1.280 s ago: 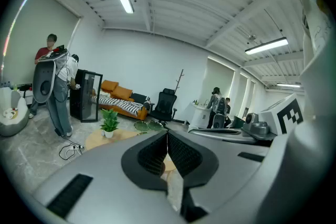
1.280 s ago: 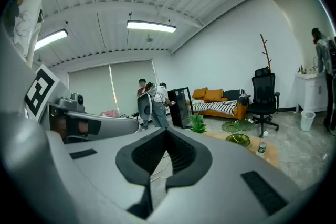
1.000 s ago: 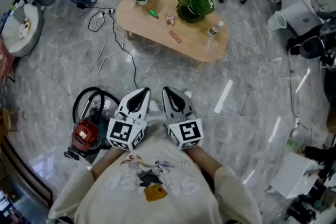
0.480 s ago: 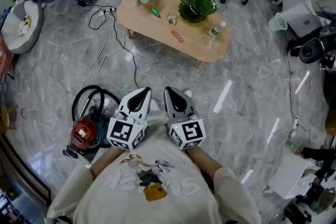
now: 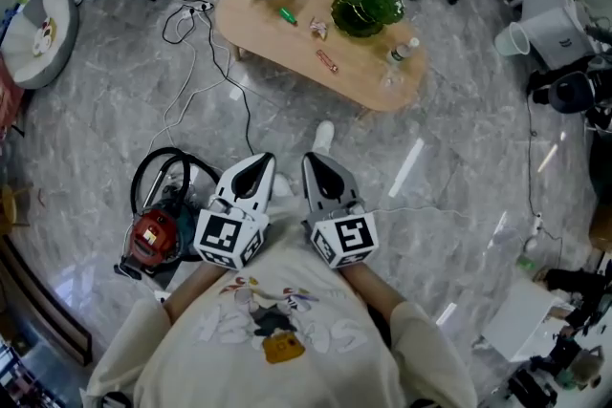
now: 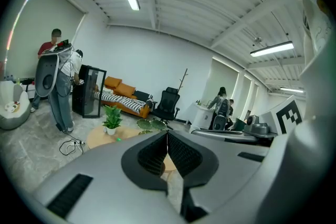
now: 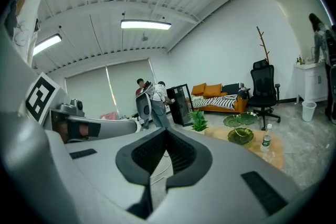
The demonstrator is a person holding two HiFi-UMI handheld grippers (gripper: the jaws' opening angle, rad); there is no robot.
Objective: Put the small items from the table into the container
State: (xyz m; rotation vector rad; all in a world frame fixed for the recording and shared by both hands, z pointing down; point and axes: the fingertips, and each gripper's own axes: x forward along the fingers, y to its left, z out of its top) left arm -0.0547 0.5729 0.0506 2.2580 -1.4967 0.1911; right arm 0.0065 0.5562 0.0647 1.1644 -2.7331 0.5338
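Grey marble floor (image 5: 449,205) fills most of the head view, leaving broad open room between the person and the low oval wooden table (image 5: 368,83) at upper centre. A black cable (image 5: 206,72) trails over the floor left of the table, and a red vacuum cleaner (image 5: 153,242) sits at lower left. On the table lie a small green item (image 5: 286,14), a wrapped sweet (image 5: 318,30) and a red bar (image 5: 328,61), all apart from the green leaf-shaped glass dish (image 5: 363,7) near the far edge. The left gripper (image 5: 259,163) and right gripper (image 5: 314,160) sit side by side at lower centre, close to the chest, pointing toward the table. Each has its jaws pressed together with nothing between them.
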